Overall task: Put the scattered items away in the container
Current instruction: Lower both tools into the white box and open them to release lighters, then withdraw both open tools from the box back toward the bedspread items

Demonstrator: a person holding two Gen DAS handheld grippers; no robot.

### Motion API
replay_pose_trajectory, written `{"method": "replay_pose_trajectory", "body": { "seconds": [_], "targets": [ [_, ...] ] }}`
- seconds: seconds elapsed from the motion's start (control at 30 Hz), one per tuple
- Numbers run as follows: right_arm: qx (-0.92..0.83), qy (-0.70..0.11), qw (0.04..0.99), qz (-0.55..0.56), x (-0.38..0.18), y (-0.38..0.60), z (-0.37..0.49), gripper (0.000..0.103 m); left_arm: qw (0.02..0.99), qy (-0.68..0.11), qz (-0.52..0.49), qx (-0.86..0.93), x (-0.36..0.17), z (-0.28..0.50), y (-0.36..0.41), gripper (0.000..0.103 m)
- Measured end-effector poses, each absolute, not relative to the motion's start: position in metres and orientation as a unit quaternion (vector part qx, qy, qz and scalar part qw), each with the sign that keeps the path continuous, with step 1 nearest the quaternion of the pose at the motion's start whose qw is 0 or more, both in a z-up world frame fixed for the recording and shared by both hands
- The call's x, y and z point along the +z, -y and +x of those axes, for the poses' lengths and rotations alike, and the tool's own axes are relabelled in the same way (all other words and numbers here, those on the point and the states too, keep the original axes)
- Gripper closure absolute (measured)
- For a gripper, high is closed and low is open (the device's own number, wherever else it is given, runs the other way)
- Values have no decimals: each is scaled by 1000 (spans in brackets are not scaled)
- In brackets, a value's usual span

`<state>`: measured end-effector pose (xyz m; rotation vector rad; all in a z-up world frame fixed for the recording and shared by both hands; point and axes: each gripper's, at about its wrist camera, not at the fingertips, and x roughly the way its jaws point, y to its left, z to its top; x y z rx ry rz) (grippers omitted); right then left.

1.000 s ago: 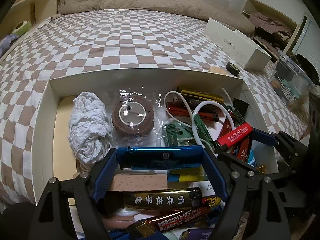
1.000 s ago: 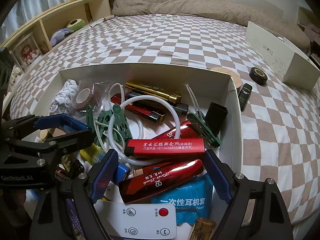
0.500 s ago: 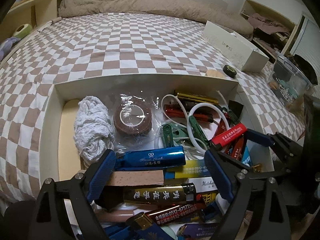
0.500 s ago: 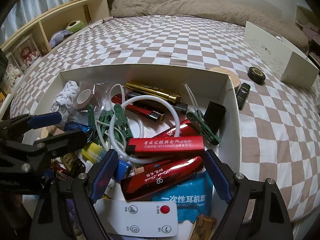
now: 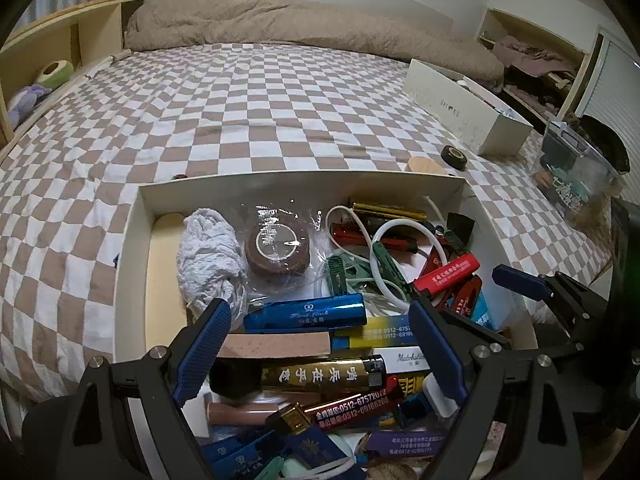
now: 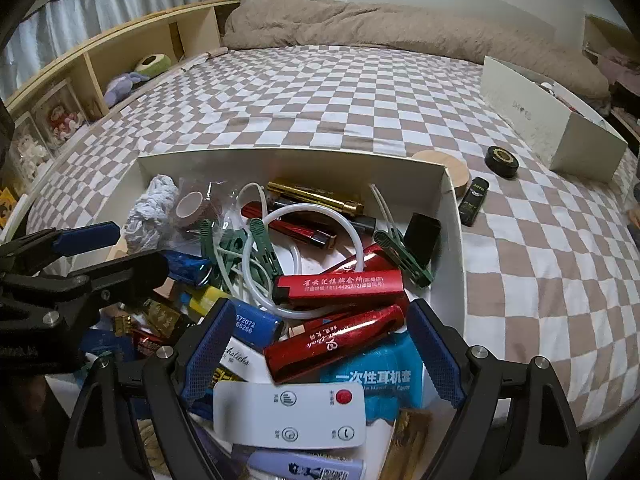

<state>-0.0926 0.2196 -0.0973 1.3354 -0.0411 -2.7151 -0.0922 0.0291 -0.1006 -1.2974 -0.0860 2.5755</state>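
Observation:
A white open box point(image 5: 136, 224) point(image 6: 452, 216) on the checkered bed holds several lighters, clips, a white cord, a tape roll and a grey cloth. A blue lighter point(image 5: 306, 316) lies in the box just beyond my left gripper point(image 5: 320, 344), which is open and empty above the box's near part. My right gripper point(image 6: 318, 344) is open and empty over a glossy red lighter point(image 6: 340, 340). Outside the box on the bed lie a black lighter point(image 6: 473, 201), a black round tin point(image 6: 501, 161) point(image 5: 454, 157) and a wooden disc point(image 6: 446, 166).
A long white carton point(image 6: 548, 120) point(image 5: 464, 110) lies on the bed at the right. A beige duvet point(image 5: 304, 36) is bunched at the far end. Wooden shelves point(image 6: 100, 64) run along the left. A clear bin point(image 5: 576, 164) stands off the bed's right side.
My left gripper has opened and let go of the blue lighter, which now lies in the box. Both grippers have drawn back and up from the box.

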Motion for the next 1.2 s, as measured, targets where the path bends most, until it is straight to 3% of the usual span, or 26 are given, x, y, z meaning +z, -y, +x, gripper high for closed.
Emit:
{"method": "replay_pose_trajectory", "body": {
  "seconds": [0.17,0.3,0.37,1.2],
  "targets": [
    [-899,13,49,434,-93,-221,-87,16,125,27,-438,890,-96,-88,-27,12],
    [-902,13,41,430,-91,-224,-84,14,118,24,-430,895,-93,-84,-24,4],
    [-901,13,40,432,-91,-225,-83,4,115,23,-427,897,-92,-83,-22,4],
    [-915,17,12,402,-74,-237,-73,3,74,-6,-409,909,-85,-81,-9,0]
  ]
}}
